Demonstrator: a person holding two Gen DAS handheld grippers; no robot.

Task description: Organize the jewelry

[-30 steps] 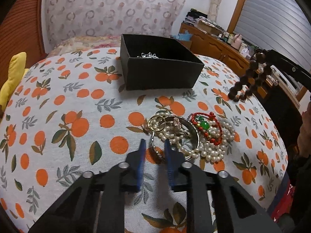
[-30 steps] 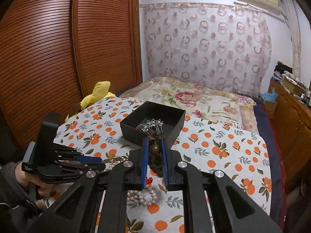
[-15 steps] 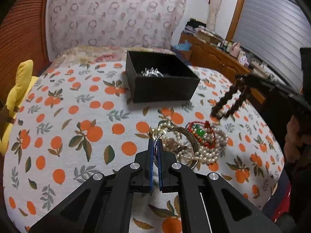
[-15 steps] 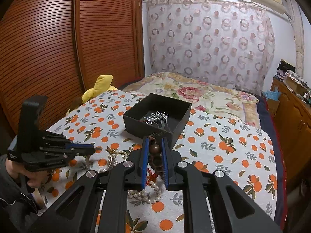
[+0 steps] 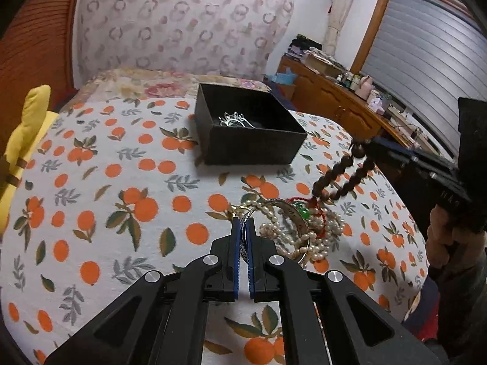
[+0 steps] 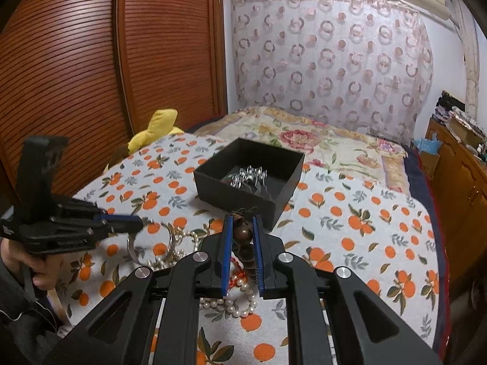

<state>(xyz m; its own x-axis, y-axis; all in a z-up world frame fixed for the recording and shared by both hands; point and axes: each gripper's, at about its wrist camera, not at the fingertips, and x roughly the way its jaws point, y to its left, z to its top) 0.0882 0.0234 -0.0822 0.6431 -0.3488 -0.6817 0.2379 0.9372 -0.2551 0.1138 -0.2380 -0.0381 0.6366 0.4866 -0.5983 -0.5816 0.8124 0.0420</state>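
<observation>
A black open box (image 5: 249, 130) holding a silver hair ornament (image 5: 234, 120) stands on the orange-print cloth (image 5: 91, 182); it also shows in the right wrist view (image 6: 249, 179). A jewelry pile (image 5: 304, 228) of pearl strands, bangles and a red cord with green beads lies in front of it. My left gripper (image 5: 243, 223) is shut on a silver bangle (image 6: 134, 245) at the pile's left edge. My right gripper (image 6: 243, 225) is shut on a dark wooden bead bracelet (image 5: 344, 176), which hangs above the pile's right side.
A yellow plush toy (image 5: 24, 127) lies at the cloth's left edge. A wooden dresser (image 5: 334, 106) with clutter stands to the right. A floral bedspread (image 6: 304, 133) lies behind the box, with a patterned curtain beyond it and a wooden wardrobe (image 6: 91, 60) on the left.
My left gripper went from open over the pile to shut on the silver bangle and lifted it slightly. My right gripper moved lower and nearer the box with the bead bracelet.
</observation>
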